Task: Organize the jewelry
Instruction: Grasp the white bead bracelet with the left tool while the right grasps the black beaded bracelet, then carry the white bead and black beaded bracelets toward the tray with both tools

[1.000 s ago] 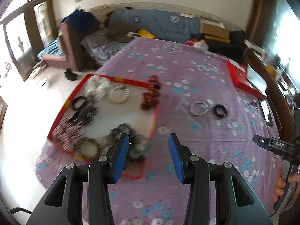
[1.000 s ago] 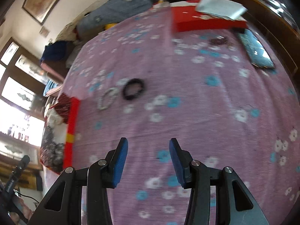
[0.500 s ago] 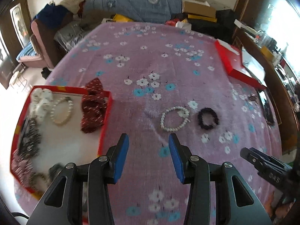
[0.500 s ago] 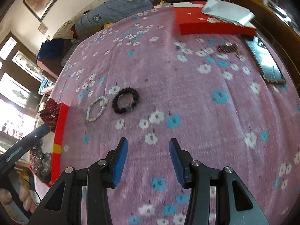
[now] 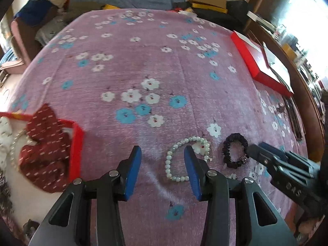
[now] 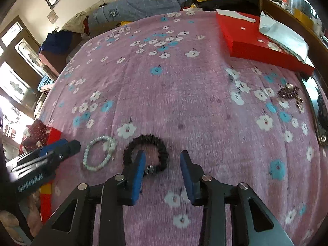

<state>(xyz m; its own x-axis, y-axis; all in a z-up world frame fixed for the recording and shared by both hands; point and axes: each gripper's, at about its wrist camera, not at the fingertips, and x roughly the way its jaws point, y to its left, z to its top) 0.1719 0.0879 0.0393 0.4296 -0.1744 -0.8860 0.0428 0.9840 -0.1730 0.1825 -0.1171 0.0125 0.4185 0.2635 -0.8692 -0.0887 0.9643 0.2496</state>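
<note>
Two tongs stand with blue pads apart and nothing between them at the bottom of each frame. The left tongs (image 5: 162, 170) sit just left of the white bead bracelet (image 5: 187, 161), lower centre; the right tongs (image 6: 163, 174) reach the near edge of the black bracelet (image 6: 146, 154). Both bracelets lie side by side on the purple flowered bedspread (image 5: 164, 71). The red tray (image 5: 76, 149) holds the lower-left edge. Bare bedspread runs beyond, up to a red box (image 6: 256, 43) at upper right.
</note>
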